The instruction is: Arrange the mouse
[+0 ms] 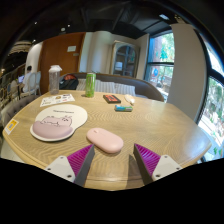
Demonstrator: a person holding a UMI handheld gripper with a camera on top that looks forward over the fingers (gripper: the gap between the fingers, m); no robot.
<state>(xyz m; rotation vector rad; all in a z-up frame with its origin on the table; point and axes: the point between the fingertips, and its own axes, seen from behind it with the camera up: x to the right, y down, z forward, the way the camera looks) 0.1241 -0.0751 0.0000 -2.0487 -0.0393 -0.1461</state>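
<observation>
Hand-held gripper wide open, pink mouse between fingers, untouched

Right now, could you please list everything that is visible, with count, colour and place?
mouse: one, pink, on the table just ahead of the fingers, between them.
mouse pad: one, white, round, left of the mouse.
pale object: one, pinkish, lying on the mouse pad.
can: one, green, upright at the far side.
small items: a few, colours mixed, beyond the mouse.
table: one, light wood, round.
gripper: one, magenta pads, fingers open.
</observation>
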